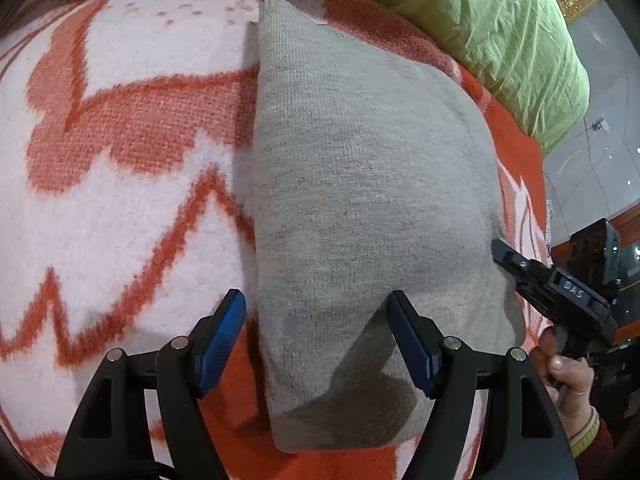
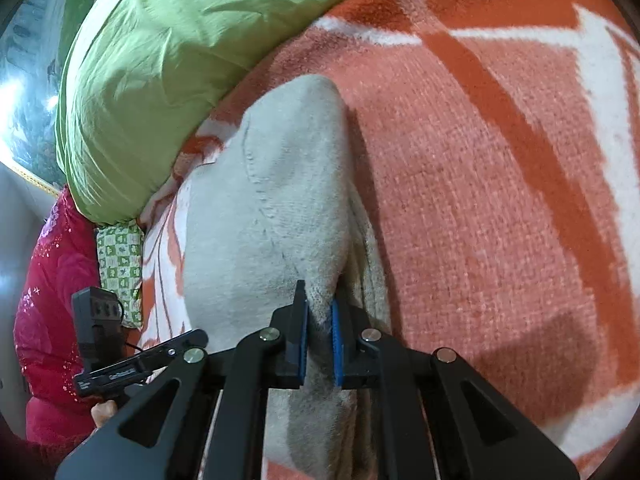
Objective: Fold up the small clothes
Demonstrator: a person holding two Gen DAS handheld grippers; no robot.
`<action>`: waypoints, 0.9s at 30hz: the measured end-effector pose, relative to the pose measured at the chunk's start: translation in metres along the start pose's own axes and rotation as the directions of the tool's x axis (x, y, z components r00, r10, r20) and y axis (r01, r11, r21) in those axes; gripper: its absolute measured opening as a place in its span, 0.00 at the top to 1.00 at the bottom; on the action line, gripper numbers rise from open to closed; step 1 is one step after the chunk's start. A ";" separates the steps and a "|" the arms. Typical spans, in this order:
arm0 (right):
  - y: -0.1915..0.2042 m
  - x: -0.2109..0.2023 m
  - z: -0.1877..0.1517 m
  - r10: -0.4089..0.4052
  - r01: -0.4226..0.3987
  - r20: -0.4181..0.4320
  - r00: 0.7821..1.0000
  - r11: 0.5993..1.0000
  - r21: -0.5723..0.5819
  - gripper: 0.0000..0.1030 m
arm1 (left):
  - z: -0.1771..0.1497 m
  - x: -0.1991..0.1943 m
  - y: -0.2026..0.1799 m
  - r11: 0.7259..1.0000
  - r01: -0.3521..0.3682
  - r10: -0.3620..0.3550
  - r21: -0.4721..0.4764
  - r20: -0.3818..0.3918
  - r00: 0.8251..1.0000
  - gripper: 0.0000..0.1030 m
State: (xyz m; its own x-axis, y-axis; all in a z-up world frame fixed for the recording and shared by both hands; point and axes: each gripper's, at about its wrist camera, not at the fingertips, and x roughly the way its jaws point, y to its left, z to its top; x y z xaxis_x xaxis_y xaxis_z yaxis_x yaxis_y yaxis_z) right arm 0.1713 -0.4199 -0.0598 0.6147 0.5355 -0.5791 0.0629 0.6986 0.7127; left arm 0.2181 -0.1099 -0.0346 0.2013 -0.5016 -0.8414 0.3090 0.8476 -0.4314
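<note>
Looking down from left wrist: grey knit garment (image 1: 360,208) lying folded lengthwise on orange-and-white blanket (image 1: 120,160), green pillow (image 1: 500,32) beyond. Left gripper (image 1: 318,312) hovering with blue pads spread wide, straddling the near left edge, nothing pinched — likely lining up to take that corner. Right gripper (image 1: 500,252) biting the garment's right edge. Switching to right wrist: right gripper (image 2: 319,308) clenched on a ridge of grey garment (image 2: 272,200), bunching cloth between the pads, probably readying a lift for the next fold.
</note>
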 end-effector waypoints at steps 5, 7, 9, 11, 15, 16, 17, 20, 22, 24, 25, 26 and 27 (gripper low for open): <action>0.013 -0.013 0.008 -0.046 0.048 0.064 0.997 0.998 -0.036 0.90 | 0.004 -0.009 -0.008 0.999 -0.013 0.012 0.036 0.023 1.000 0.29; 0.014 -0.007 0.010 -0.069 0.071 0.030 0.997 0.996 -0.047 0.90 | 0.005 -0.009 -0.006 1.000 -0.005 0.004 0.030 0.016 1.000 0.29; 0.010 0.001 0.009 -0.092 0.092 0.001 0.996 0.995 -0.048 0.90 | 0.005 -0.007 -0.002 1.000 -0.004 0.004 0.018 0.004 1.000 0.29; 0.009 0.002 0.009 -0.096 0.095 -0.004 0.995 0.994 -0.048 0.89 | 0.005 -0.008 0.001 1.000 0.007 -0.007 0.003 0.001 1.000 0.29; 0.014 -0.009 0.016 -0.045 0.045 0.005 0.999 0.999 -0.021 0.81 | 0.011 -0.016 0.003 1.000 0.024 -0.024 -0.001 0.019 1.000 0.29; 0.016 -0.012 0.019 -0.036 0.037 0.012 0.999 0.999 -0.015 0.76 | 0.013 -0.018 0.004 0.999 0.032 -0.032 -0.005 0.020 0.999 0.28; 0.017 -0.015 0.022 -0.037 0.037 0.023 0.999 0.999 -0.009 0.62 | 0.016 -0.018 0.005 0.999 0.044 -0.044 -0.013 0.019 0.999 0.27; 0.018 -0.018 0.033 -0.039 0.039 0.058 0.998 0.999 -0.001 0.38 | 0.024 -0.012 0.008 0.998 0.060 -0.060 -0.036 -0.004 0.998 0.22; 0.019 -0.014 0.040 -0.037 0.037 0.059 0.998 0.999 -0.006 0.38 | 0.028 -0.006 0.010 0.997 0.063 -0.064 -0.047 -0.019 0.998 0.20; 0.018 -0.009 0.042 -0.031 0.032 0.047 0.998 0.999 -0.012 0.38 | 0.031 -0.001 0.014 0.995 0.074 -0.075 -0.063 -0.028 0.997 0.16; 0.018 -0.005 0.045 -0.032 0.033 0.034 0.999 0.999 -0.016 0.38 | 0.032 0.002 0.015 0.994 0.081 -0.083 -0.072 -0.030 0.996 0.13; 0.017 -0.003 0.045 -0.030 0.030 0.026 0.999 0.999 -0.016 0.38 | 0.032 0.004 0.016 0.993 0.085 -0.087 -0.078 -0.032 0.996 0.12; 0.016 0.000 0.046 -0.022 0.022 0.013 1.000 1.000 -0.013 0.38 | 0.033 0.006 0.017 0.993 0.088 -0.091 -0.084 -0.035 0.995 0.11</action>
State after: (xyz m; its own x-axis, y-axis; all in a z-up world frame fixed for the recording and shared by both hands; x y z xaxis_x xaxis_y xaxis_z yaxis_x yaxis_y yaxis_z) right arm 0.2083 -0.4307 -0.0306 0.6236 0.5136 -0.5893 0.0659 0.7167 0.6943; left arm 0.2551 -0.1046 -0.0365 0.1393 -0.5700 -0.8097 0.2466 0.8119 -0.5291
